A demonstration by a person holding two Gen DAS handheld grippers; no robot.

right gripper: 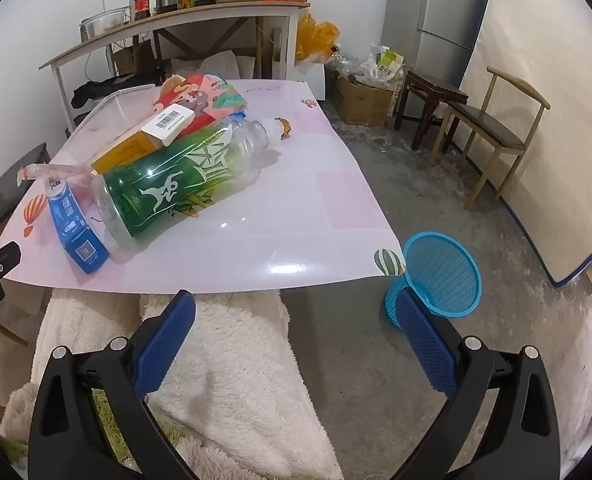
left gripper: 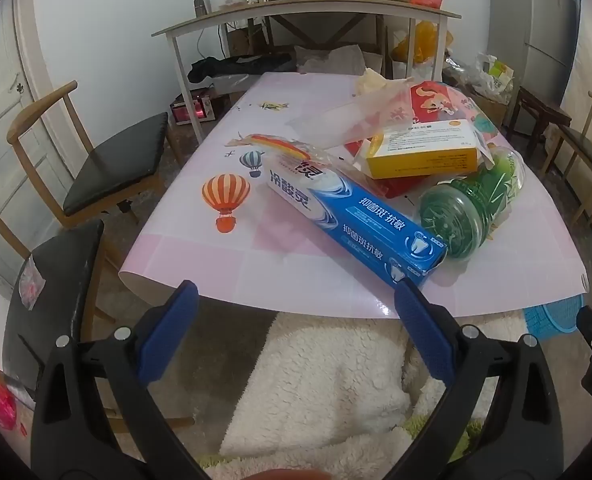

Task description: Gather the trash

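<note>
Trash heaped on the pink desk [right gripper: 296, 216], nothing collected yet: blue toothpaste box [left gripper: 356, 220] nearest the front edge, green bottle [right gripper: 175, 184] on its side touching it, yellow box [left gripper: 424, 152] propped on red packaging behind, crumpled clear wrappers [left gripper: 360, 116] on top. Blue basket [right gripper: 440, 276] on the floor just beside the desk's right front corner. Left tongs [left gripper: 296, 320] spread wide and holding nothing, short of the desk edge near the toothpaste box's end. Right tongs [right gripper: 296, 320] likewise apart and empty, between desk edge and basket. Risks, as a judgement: round bottle likely to roll once the toothpaste box is pulled away; yellow box liable to slide off its perch; thin wrappers easy to pinch badly and drop; light basket easily tipped by a careless release.
</note>
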